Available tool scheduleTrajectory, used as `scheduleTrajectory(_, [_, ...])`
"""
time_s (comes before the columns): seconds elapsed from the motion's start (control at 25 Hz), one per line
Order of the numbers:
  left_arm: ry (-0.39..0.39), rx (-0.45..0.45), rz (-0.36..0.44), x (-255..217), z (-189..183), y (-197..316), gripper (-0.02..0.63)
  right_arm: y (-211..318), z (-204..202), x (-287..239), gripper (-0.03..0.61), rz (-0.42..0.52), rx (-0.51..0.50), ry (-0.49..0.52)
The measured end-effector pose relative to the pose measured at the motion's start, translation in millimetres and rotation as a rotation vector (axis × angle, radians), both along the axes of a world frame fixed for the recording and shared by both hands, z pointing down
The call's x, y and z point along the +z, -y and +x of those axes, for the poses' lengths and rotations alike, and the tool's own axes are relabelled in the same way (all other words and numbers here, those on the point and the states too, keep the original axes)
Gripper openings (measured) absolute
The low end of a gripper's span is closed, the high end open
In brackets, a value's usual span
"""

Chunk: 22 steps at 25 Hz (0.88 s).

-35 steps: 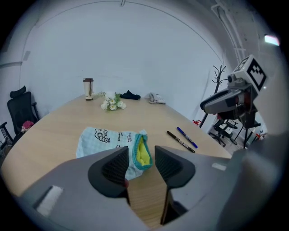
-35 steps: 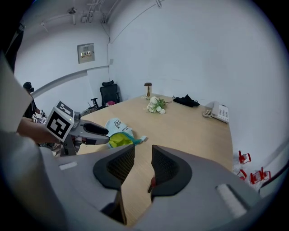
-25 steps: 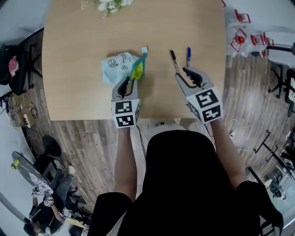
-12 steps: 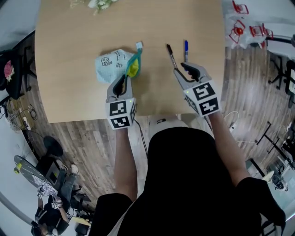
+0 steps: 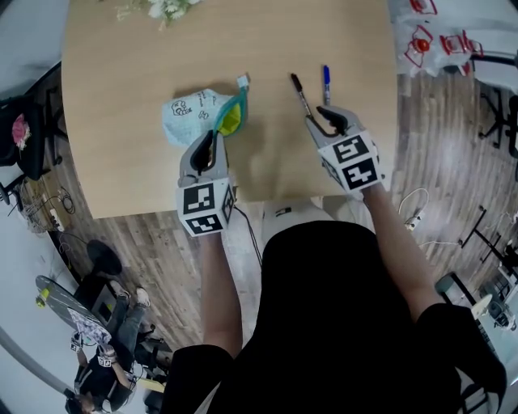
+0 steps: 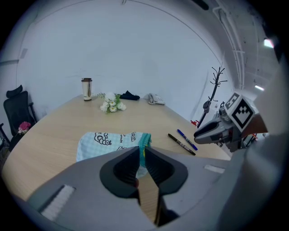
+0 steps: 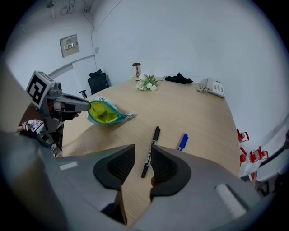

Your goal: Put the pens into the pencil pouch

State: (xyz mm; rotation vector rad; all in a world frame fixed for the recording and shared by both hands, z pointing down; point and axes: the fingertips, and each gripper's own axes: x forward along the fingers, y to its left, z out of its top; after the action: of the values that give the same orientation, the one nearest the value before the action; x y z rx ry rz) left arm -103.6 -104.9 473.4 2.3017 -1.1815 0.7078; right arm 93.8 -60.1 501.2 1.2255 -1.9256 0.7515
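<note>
A light blue pencil pouch (image 5: 194, 111) with a teal rim and yellow-green lining lies on the wooden table (image 5: 121, 65). My left gripper (image 5: 209, 145) is shut on the pouch's near rim and holds the mouth open. In the left gripper view the teal edge sits pinched in the left gripper (image 6: 141, 152), with the pouch (image 6: 106, 140) beyond it. A black pen (image 5: 300, 95) and a blue pen (image 5: 326, 84) lie side by side to the right. My right gripper (image 5: 324, 119) is open just short of the black pen. In the right gripper view the black pen (image 7: 155, 135) shows through the gap of the right gripper (image 7: 142, 153), the blue pen (image 7: 182, 141) beside it.
White flowers (image 5: 158, 8) lie at the table's far edge, with a cup (image 6: 86, 86), a black cloth (image 6: 130, 95) and a telephone (image 7: 212, 86) further back. A black office chair (image 5: 24, 113) stands left of the table, and red-framed items (image 5: 441, 48) to the right.
My left gripper's jaws closed on the pouch's rim and lifted it a little. My right gripper sank toward the black pen.
</note>
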Motion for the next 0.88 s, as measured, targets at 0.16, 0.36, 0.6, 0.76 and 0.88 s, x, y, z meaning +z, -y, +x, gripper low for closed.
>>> scheduleTrajectory(0.16, [0.009,0.004,0.02,-11.3,-1.6,3.3,0.034,-6.6,4.5,15.7,0.106,-0.031,0.009,-0.021])
scheduleTrajectory(0.36, [0.013,-0.001,0.032,-20.9,-2.9,7.6,0.034,-12.9,8.1,33.0,0.098,-0.067,0.03,-0.024])
scheduleTrajectory(0.6, [-0.004,-0.002,0.034,-26.9,-0.8,10.7,0.034,-15.9,9.2,46.9,0.085,-0.093,0.033,-0.027])
scheduleTrajectory(0.76, [-0.008,-0.006,0.031,-27.3,-1.2,9.7,0.034,-19.8,9.4,55.6,0.075,-0.114,0.031,-0.035])
scheduleTrajectory(0.88, [-0.008,-0.006,0.03,-26.3,-1.3,11.2,0.034,-20.0,9.1,61.7,0.066,-0.124,0.03,-0.047])
